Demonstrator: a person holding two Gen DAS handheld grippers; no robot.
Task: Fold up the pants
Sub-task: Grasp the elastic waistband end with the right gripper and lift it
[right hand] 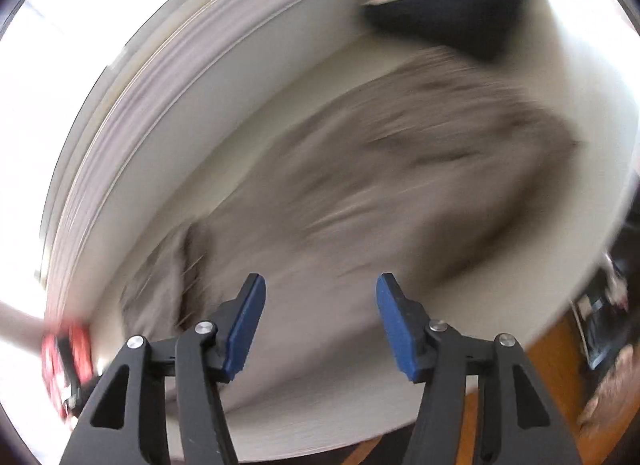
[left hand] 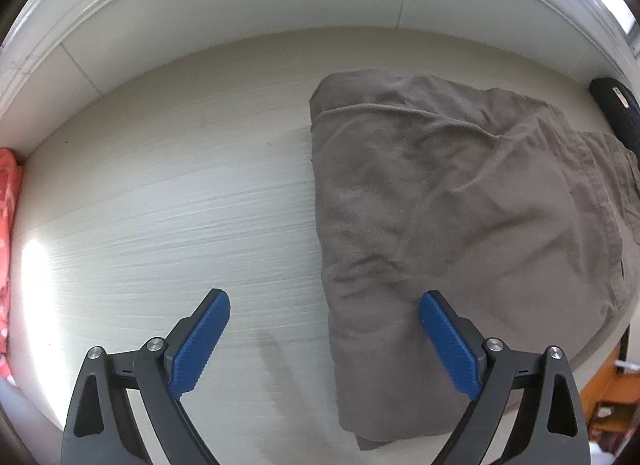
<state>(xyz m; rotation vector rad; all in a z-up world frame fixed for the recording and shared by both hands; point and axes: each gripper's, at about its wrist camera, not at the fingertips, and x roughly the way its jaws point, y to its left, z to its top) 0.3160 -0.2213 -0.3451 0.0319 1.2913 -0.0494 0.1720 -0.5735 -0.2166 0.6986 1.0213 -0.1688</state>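
The grey-brown pants (left hand: 452, 209) lie folded into a thick rectangle on the pale wood-grain table (left hand: 168, 193), at the right half of the left wrist view. My left gripper (left hand: 324, 305) is open and empty above the table, its right finger over the pants' left folded edge. In the right wrist view the picture is motion-blurred; the pants (right hand: 384, 185) stretch across the table (right hand: 520, 297). My right gripper (right hand: 320, 289) is open and empty, hovering above the near part of the pants.
A white wall panel (left hand: 240, 21) borders the table's far side. A red patterned cloth (left hand: 8, 233) lies at the left edge. A black pouch (left hand: 616, 109) sits at the far right, also in the right wrist view (right hand: 444, 5). An orange floor or furniture (left hand: 608, 385) shows past the table's edge.
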